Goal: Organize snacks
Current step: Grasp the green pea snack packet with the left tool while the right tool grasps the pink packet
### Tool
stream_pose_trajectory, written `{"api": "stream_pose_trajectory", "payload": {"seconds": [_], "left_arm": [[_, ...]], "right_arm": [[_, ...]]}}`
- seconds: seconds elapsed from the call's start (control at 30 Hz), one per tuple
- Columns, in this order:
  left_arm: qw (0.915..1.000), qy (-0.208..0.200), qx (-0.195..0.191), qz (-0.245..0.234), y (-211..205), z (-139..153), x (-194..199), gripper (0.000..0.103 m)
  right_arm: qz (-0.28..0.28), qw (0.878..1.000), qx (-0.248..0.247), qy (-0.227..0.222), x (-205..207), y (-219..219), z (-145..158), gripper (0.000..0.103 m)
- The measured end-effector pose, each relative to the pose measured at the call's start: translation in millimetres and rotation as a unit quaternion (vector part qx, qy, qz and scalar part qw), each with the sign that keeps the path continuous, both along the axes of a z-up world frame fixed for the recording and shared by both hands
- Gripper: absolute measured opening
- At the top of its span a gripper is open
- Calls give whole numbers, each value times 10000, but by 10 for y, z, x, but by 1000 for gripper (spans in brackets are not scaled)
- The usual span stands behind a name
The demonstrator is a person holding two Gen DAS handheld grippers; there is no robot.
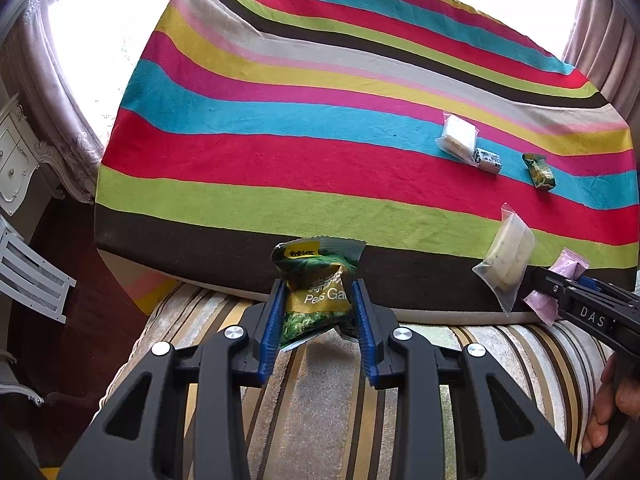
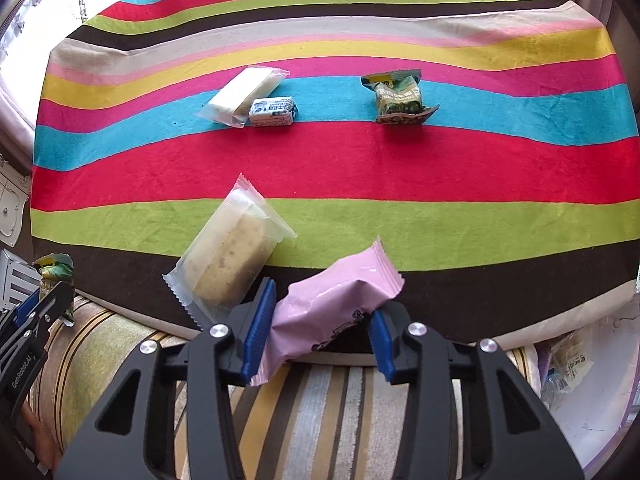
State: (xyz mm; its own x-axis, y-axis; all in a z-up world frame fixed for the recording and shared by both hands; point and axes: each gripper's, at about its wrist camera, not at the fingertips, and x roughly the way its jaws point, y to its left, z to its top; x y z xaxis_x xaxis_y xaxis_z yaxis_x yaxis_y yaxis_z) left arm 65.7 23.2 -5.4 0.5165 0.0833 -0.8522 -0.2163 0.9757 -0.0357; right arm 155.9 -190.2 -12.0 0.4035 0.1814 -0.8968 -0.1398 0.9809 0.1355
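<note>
My left gripper (image 1: 319, 286) is shut on a green peas packet (image 1: 320, 268), which it holds upright above the near edge of the striped tablecloth (image 1: 280, 160). My right gripper (image 2: 324, 300) is shut on a pink snack packet (image 2: 340, 292), both blue pads pressing its sides at the cloth's near edge. A clear packet with a beige cake (image 2: 232, 256) lies just left of the right gripper. In the left wrist view the right gripper (image 1: 538, 280) shows at the far right with the pink packet (image 1: 568, 266).
Farther back on the cloth lie a white packet (image 2: 244, 94), a small blue-and-white packet (image 2: 274, 111) touching it, and another green packet (image 2: 400, 98). A striped cushion (image 2: 320, 400) lies below both grippers. A white bag of snacks (image 2: 576, 368) sits at the right.
</note>
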Motion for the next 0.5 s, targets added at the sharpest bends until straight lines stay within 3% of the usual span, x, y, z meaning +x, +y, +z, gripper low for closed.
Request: {"api": "stream_pose_trajectory", "payload": {"seconds": [0.3,0.5], "left_arm": [[9991,-55,112,-417,-321,70,20,31],[9981,-61,41,-607,-497,81,20,31]], "right_arm": [[-40,9995,219,-204,-150,-212,147,28],[-46,9990,392,-214,-219,-289,162,24]]}}
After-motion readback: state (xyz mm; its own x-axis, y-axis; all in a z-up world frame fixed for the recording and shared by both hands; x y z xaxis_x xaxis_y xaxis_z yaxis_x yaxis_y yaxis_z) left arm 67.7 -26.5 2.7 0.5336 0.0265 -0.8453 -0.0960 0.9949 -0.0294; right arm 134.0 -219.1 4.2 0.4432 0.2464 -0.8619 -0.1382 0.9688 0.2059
